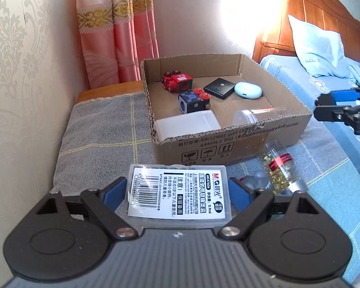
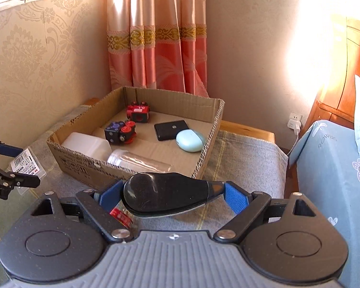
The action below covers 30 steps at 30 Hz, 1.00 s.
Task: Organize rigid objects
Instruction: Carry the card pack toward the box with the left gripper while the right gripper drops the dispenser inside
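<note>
A: What does each tool hold?
B: The left tool (image 1: 177, 193) is clamped on a clear flat plastic case with a white barcode label (image 1: 177, 195); the right tool (image 2: 169, 195) is clamped on a glossy black teardrop-shaped object (image 2: 165, 192).
A: And the open brown cardboard box (image 1: 230, 146)?
B: Just beyond both, on the grey checked blanket (image 1: 100, 129), holding toy blocks and cases.

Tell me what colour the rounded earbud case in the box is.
Pale mint blue-green earbud case; clearest in the right wrist view.
</note>
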{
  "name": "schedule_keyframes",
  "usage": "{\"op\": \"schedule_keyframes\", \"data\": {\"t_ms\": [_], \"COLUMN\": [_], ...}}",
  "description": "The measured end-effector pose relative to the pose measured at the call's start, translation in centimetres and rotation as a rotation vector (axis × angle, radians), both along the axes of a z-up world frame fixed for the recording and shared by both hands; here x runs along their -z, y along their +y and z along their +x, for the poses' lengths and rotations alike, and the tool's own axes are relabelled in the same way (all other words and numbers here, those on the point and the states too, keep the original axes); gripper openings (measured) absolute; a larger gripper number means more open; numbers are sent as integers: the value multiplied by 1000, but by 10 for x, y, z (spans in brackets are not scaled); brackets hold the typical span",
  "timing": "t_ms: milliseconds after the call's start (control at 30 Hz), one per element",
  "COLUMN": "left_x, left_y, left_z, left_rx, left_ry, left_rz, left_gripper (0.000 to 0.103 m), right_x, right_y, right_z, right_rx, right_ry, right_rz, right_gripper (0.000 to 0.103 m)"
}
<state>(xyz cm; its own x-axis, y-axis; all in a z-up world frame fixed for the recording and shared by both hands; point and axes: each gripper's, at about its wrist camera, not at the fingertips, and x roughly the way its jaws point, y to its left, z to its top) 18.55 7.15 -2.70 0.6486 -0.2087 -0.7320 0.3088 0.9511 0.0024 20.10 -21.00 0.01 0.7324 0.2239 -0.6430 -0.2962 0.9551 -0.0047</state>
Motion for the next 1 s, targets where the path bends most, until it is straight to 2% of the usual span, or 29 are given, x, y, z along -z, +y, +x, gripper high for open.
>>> {"op": "schedule_keyframes", "data": {"t_ms": [133, 300, 367, 467, 533, 633, 1000], "left_x": [-12, -21, -23, -26, -28, -32, -48], "left_y": [-4, -5, -7, -9, -12, -16, -46], "left_z": [4, 15, 19, 26, 29, 34, 57], "left_rx": [9, 6, 5, 13, 21, 35, 97], "left_ry": [-34, -64, -71, -82, -87, -99, -117], "left_rz": [10, 18, 21, 26, 32, 38, 53], "left_gripper": [89, 89, 89, 89, 89, 89, 89], "right_x": [-4, 9, 15, 20, 21, 20, 10], "right_y": [14, 30, 34, 37, 39, 37, 2], "right_z": [28, 68, 79, 83, 82, 74, 12], "right_rx": [-13, 7, 9, 23, 24, 27, 174], "right_ry": [7, 44, 70, 57, 55, 60, 104], "right_rz": [11, 0, 4, 3, -6, -6, 81], "right_gripper": [93, 93, 93, 93, 103, 103, 103]}}
